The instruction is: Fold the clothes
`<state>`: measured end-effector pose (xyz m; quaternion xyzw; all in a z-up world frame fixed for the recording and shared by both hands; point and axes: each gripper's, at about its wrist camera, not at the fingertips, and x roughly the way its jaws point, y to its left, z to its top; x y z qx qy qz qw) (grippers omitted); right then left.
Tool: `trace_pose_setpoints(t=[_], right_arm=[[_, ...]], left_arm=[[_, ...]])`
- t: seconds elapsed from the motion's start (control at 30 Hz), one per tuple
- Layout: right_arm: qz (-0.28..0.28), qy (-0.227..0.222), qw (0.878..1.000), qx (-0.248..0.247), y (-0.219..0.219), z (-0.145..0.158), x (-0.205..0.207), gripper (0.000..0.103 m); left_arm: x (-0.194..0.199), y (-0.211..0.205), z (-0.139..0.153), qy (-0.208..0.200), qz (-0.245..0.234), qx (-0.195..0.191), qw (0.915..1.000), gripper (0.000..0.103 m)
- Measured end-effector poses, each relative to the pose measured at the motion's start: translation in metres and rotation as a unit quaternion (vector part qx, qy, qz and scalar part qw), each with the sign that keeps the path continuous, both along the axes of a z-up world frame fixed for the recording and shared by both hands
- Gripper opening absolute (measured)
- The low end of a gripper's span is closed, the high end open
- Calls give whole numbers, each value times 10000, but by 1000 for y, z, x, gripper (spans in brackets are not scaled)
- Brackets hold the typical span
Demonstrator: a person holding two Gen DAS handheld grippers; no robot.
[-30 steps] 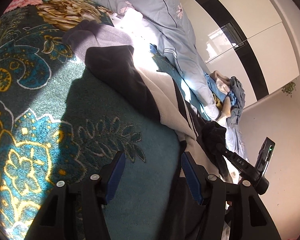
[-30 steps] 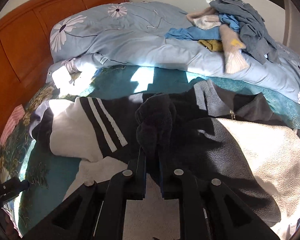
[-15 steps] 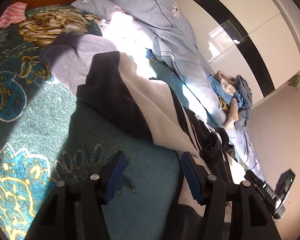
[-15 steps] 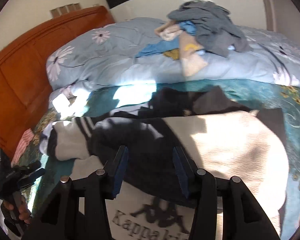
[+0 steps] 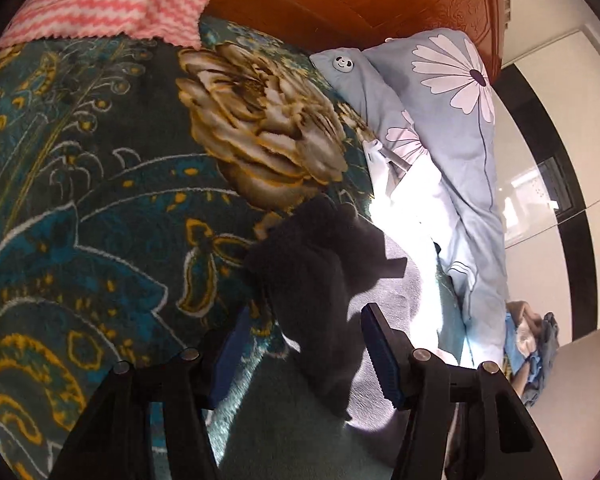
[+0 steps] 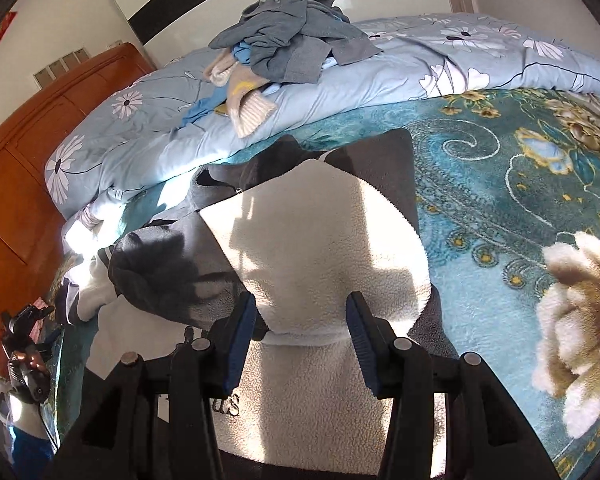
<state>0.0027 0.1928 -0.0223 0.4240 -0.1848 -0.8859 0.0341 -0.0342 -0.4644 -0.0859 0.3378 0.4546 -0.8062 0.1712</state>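
Note:
A black, grey and white fleece jacket lies spread on the teal floral blanket. My right gripper is open just above its white body, with a dark sleeve folded across to the left. In the left wrist view my left gripper is open, its jaws on either side of the dark cuff of the other sleeve. The left gripper also shows small at the far left of the right wrist view.
A light blue flowered duvet lies along the far side of the bed with a pile of loose clothes on it. A wooden headboard and a pink zigzag cloth are at the head end.
My right gripper has let go of the dark sleeve, opened wider and moved over the jacket's white body. My left gripper has swung toward the headboard and now straddles the other sleeve's cuff.

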Motion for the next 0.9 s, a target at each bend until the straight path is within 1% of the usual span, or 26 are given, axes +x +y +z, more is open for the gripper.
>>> trace_pose_setpoints(t=[0.03,0.07,0.1,0.13,0.17,0.2,0.27,0.33,0.4,0.47,0.53,0.6,0.67,0.77,0.83,0.87,0.9], right_arm=[[21,9,10000,-26,1,0,1,48],[34,25,10000,-43,2,1,2,48],[41,41,10000,-54,3,2,3,48],[40,55,10000,-72,6,2,5,48],[24,66,9999,-102,8,2,6,48],[8,78,9999,-133,11,1,8,48],[-26,99,9998,-194,18,1,11,48],[-83,115,9996,-236,25,0,15,48],[-151,122,9994,-286,33,0,19,48],[-222,131,9991,-342,43,-1,23,48],[-287,170,9987,-391,50,0,27,48],[-314,225,9983,-440,57,2,32,48],[-330,279,9980,-465,64,4,37,48],[-420,315,9975,-471,74,6,46,48],[-502,333,9969,-504,82,5,53,48],[-543,343,9966,-517,86,5,56,48],[-580,351,9963,-527,89,5,59,48]], left_arm=[[-2,-1,-1,19,-7,-29,10000,57],[-4,-1,-2,75,-30,7,10000,49],[-5,-2,-2,139,-55,57,9999,39],[-8,-2,0,137,-73,14,9999,34],[-12,-2,2,121,-89,-49,9999,21],[-15,0,6,48,-82,-214,9997,5],[-19,6,22,-16,-92,-555,9984,5],[-22,31,56,264,-342,-997,9941,5],[-26,57,93,576,-613,-1446,9859,5],[-29,83,129,886,-882,-1889,9740,5],[-33,118,169,1343,-1245,-2092,9606,5],[-37,161,202,1786,-1680,-2220,9437,5],[-41,204,229,2193,-2141,-2281,9241,5],[-47,267,247,2514,-2792,-2175,9009,5],[-51,309,257,2708,-3215,-2089,8830,5],[-52,329,257,2741,-3408,-2040,8759,5],[-54,347,253,2723,-3581,-2000,8704,5]])
